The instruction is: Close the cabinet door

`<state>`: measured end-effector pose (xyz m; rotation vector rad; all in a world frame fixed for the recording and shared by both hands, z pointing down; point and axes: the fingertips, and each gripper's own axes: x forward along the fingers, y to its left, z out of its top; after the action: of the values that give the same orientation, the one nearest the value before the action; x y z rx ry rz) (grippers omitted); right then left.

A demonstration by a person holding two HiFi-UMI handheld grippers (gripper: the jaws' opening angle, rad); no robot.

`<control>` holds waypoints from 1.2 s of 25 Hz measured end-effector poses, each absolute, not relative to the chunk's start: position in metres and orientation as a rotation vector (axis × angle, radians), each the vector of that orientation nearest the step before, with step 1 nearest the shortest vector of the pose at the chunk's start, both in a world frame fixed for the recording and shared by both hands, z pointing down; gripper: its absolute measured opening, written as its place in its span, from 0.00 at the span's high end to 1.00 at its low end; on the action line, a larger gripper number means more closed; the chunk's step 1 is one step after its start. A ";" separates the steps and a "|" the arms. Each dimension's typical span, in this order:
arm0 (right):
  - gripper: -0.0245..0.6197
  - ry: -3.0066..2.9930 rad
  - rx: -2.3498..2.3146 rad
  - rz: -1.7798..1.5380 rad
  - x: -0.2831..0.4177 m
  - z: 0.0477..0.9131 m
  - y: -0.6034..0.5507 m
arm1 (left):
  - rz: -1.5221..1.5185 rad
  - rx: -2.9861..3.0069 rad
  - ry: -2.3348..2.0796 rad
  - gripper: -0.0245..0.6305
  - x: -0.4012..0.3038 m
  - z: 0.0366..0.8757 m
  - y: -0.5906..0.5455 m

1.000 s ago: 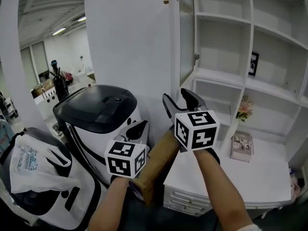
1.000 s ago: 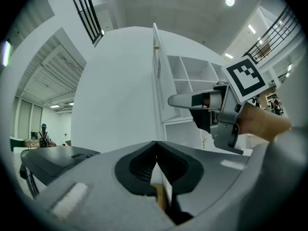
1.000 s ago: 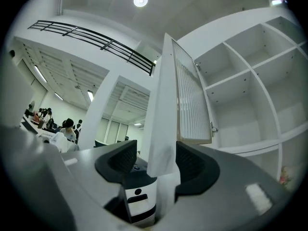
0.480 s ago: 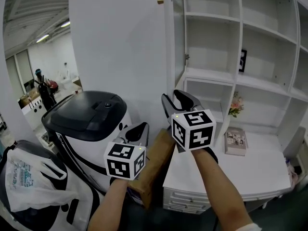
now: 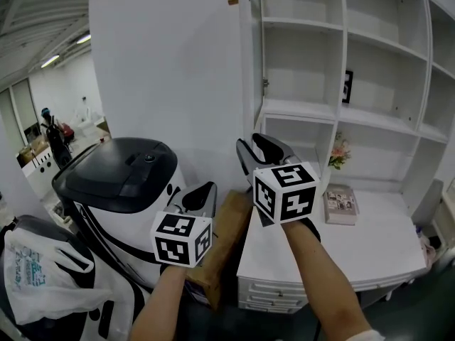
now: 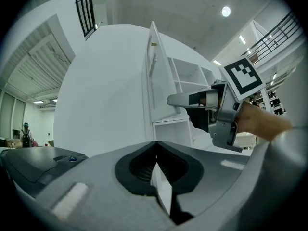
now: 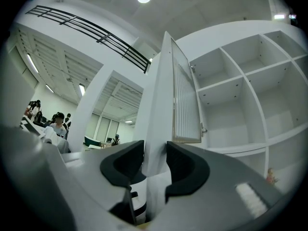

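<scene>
Grip's on: the right tool [image 7: 155, 161] has just been closing and clamps the lower edge of the cabinet door [image 7: 161, 105], which stands wide open dead ahead. The left tool [image 6: 155, 150] idles alongside, jaws together, empty. Next, I reckon: swing it right, onto the shelves [image 7: 231, 105].

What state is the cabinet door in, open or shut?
Open. The cabinet door stands swung out from the shelves; the right claw has just closed on its lower edge.

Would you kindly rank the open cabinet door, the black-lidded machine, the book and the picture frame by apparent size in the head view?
1. cabinet door
2. black-lidded machine
3. book
4. picture frame, seen at an angle and farther back, so its true size is unsure.
</scene>
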<state>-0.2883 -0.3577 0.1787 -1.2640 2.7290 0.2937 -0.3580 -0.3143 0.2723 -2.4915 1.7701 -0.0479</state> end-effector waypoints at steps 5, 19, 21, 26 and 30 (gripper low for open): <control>0.75 2.718 -1.292 0.266 -0.276 0.179 -0.356 | -0.033 -2.501 1.740 0.96 -0.352 0.268 -0.315; 0.82 2.641 -1.389 0.200 -0.214 0.179 -0.356 | -0.056 -2.566 1.624 0.96 -0.308 0.272 -0.321; 0.83 2.629 -1.405 0.191 -0.204 0.179 -0.358 | -0.055 -2.576 1.606 0.96 -0.301 0.273 -0.322; 0.84 2.604 -1.444 0.168 -0.178 0.177 -0.365 | -0.060 -2.599 1.569 0.96 -0.282 0.272 -0.327; 0.85 2.592 -1.463 0.157 -0.156 0.177 -0.372 | -0.074 -2.602 1.549 0.96 -0.266 0.271 -0.333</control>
<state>-0.1560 -0.3722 0.1773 -1.4625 2.5920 0.1568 -0.2657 -0.3328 0.2714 -2.6015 1.5494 -0.0744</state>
